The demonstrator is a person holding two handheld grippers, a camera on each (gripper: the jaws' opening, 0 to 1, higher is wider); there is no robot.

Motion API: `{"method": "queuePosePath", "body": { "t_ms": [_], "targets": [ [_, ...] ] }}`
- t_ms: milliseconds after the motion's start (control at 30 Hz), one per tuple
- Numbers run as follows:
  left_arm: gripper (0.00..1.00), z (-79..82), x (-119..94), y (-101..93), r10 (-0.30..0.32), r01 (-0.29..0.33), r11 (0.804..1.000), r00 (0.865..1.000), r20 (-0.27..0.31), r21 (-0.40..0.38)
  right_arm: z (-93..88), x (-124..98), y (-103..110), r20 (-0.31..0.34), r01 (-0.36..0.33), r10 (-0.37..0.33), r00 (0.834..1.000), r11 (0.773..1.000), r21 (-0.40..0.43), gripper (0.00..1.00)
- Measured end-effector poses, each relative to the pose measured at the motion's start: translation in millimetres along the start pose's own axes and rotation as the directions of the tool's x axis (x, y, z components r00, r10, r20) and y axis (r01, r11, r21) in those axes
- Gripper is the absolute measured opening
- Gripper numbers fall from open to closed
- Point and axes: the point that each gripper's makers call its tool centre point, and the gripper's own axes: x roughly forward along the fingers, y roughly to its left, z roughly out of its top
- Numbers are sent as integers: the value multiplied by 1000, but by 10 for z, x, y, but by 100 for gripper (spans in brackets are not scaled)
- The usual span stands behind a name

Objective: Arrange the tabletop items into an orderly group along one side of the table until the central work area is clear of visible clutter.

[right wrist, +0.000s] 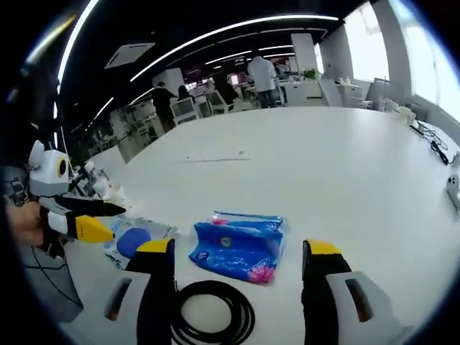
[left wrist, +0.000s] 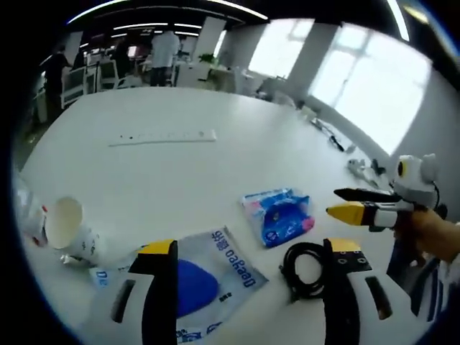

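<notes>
On white table (right wrist: pixel 345 165): crinkly blue pouch (right wrist: pixel 237 248), coiled black cable (right wrist: pixel 210 315) — left claw (left wrist: pixel 244 277) and right claw (right wrist: pixel 237 280) both apart.

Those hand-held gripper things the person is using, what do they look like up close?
Each hand-held gripper has two broad black jaws capped with yellow tips, each jaw bearing a slot-shaped recess. Seen from the side, the right hand-held gripper has a white-and-grey body and tapering black and yellow jaws. The left hand-held gripper looks the same.
</notes>
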Motion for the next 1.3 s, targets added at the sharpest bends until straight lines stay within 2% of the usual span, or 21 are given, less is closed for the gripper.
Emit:
{"method": "queuePosePath", "body": {
  "t_ms": [100,367,533,767,967,1133,1300],
  "targets": [
    [78,-74,-147,121,8,-8,1000,1000,-7,-10,-41,-70,81,-1,0,0,1000,1000,2,70],
    [76,-236,-580,588,63,-63,996,998,-15,-62,-79,-107,241,-10,-12,12,1000,1000,-10,68],
    [76,-230,-748,810,88,-88,988,996,0,-124,-66,-78,408,-14,-18,18,1000,1000,-18,67],
    [75,-206,-822,886,95,-92,986,995,12,-137,-81,-65,634,-24,-27,26,999,999,-26,66],
    [74,-233,-836,900,89,-85,983,996,19,-161,-98,1,683,-47,-36,35,998,999,-27,64],
    [73,-310,-855,927,92,-89,982,996,9,-167,-100,37,790,-51,-53,52,997,998,-35,63],
    [71,-436,-884,973,97,-94,973,995,5,-210,-213,96,935,-80,-78,73,994,996,-53,61]
  ]
}}
